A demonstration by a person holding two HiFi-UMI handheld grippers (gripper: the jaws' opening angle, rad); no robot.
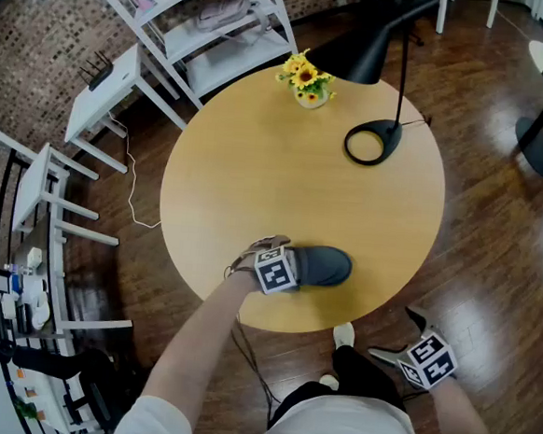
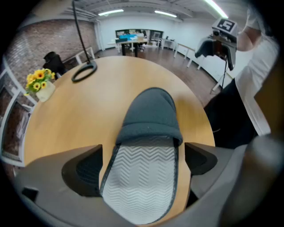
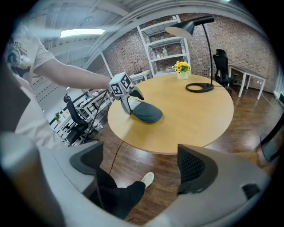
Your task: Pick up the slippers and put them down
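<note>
Dark grey slipper [image 2: 149, 116] is seen resting upright near the edge of the round wooden table [image 1: 256, 177], its heel flanked by the spread jaws of the left gripper [image 2: 143, 153], while the right gripper [image 3: 138, 157] is held spread and empty over the floor, and yellow flowers [image 1: 304, 74] are held in a small pot [image 1: 311, 98].

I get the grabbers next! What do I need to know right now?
Left gripper: jaws apart on either side of the heel end of the dark grey-blue fabric slipper, not squeezing it.
Right gripper: open, empty, held off the round wooden table, over the floor.
The slipper lies flat near the table's edge. Only one slipper shows.
Cannot tell if it was lifted already. If not: close, lift, set it down.
</note>
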